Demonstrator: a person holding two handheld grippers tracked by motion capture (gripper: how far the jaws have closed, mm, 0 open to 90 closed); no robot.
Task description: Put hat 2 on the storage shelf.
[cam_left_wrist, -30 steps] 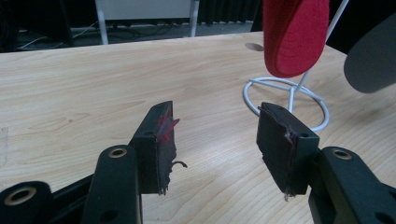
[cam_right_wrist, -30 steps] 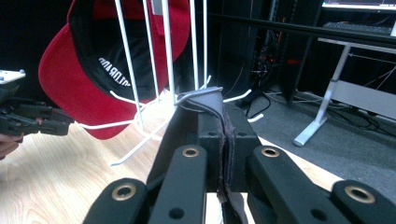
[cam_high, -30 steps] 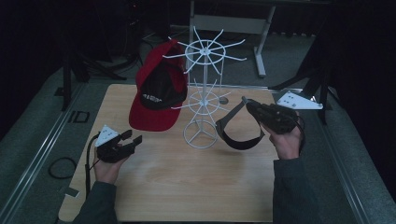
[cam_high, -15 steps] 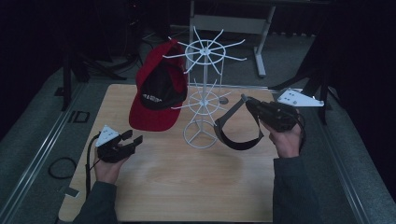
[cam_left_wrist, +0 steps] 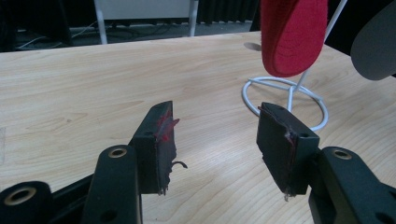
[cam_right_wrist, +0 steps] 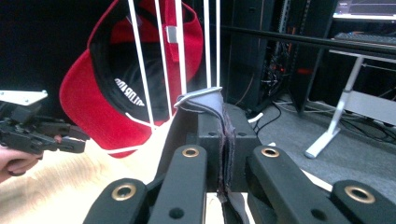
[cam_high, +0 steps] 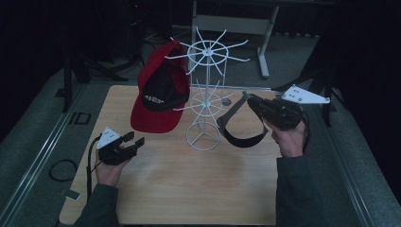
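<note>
One person works two claws at a pale wooden table (cam_high: pixel 165 189). The right claw (cam_high: pixel 246 98) is clamped tight on the grey fabric edge of a dark grey visor cap with a black curved brim (cam_high: pixel 239 132); in the right gripper view (cam_right_wrist: pixel 223 140) the two black jaws meet with a thin fold of the grey cloth (cam_right_wrist: pixel 205 100) pinched between them and sticking up past their tips. The rest of that visor hangs below and towards the person from the right claw, its brim just above or on the table, I cannot tell which.

Just beyond the right claw's tips stands one white wire display stand with two tiers of radiating hooks and a ring base (cam_high: pixel 204 101). On its far side from the right claw hangs one red baseball cap with a black lining and white lettering (cam_high: pixel 161 94), off an upper hook.

The left claw (cam_high: pixel 133 142) rests well apart from the right one, jaws spread wide with nothing between them; its red-smeared pads (cam_left_wrist: pixel 163 135) sit just over bare wood. Ahead of it and to its right are the stand's ring base (cam_left_wrist: pixel 280 100) and the red cap's brim (cam_left_wrist: pixel 292 35).

That makes two caps, one stand, two claws.
</note>
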